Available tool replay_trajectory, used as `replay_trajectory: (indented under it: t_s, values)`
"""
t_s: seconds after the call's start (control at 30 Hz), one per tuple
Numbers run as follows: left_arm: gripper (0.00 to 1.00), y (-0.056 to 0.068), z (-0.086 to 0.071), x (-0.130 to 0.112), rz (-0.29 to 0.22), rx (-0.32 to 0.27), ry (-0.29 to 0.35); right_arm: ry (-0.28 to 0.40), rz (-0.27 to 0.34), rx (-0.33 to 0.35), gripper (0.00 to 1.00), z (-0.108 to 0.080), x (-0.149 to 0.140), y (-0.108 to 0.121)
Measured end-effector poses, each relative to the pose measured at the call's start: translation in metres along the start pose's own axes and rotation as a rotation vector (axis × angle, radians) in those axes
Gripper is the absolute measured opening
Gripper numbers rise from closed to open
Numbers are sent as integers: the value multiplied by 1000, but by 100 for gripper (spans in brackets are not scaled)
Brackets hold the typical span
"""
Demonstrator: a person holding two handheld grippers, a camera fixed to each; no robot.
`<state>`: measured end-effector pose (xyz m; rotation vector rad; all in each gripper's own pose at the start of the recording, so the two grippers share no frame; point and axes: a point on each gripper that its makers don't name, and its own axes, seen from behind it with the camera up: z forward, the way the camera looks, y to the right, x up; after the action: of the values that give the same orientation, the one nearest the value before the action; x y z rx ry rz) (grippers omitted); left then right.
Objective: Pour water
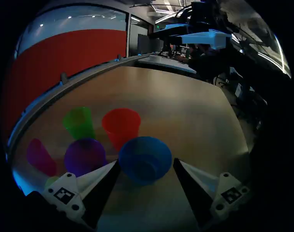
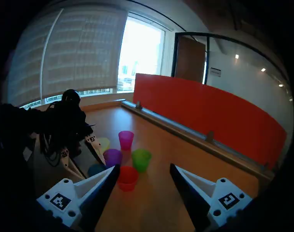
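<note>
A: Item one, left gripper (image 1: 145,162): state?
B: Released, fingers spread; flanks blue cup (image 1: 145,158), upright on wooden table (image 1: 185,104).
A: Beyond blue cup?
B: Red cup (image 1: 121,124), purple cup (image 1: 85,156), green cup (image 1: 79,121), pink cup (image 1: 40,156), clustered close.
A: Item two, right gripper (image 2: 144,168)?
B: Released too, grasps nothing; faces same cluster, red cup nearest.

On the table (image 1: 177,100), one cup (image 1: 145,152) stands just in front of the left gripper (image 1: 146,160), with the other cups (image 1: 121,123) crowded behind it and to its left.
</note>
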<state>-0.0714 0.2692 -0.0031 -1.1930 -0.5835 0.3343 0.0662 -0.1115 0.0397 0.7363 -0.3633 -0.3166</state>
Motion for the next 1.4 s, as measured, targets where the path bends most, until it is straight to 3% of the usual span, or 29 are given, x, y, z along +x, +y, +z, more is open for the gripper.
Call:
replay_trajectory:
  t_s: [0.3, 0.7, 0.87, 1.4]
  values:
    - [99, -4, 9, 3, -10, 2, -4, 1, 1, -3, 100, -1, -2, 4]
    - [95, -7, 15, -1, 30, 28, -23, -2, 3, -8, 100, -1, -4, 6]
    - [88, -5, 16, 0, 25, 22, -20, -3, 0, -10, 100, -1, -4, 7]
    - [87, -6, 16, 0, 8, 25, -11, -4, 5, -17, 100, -4, -4, 10]
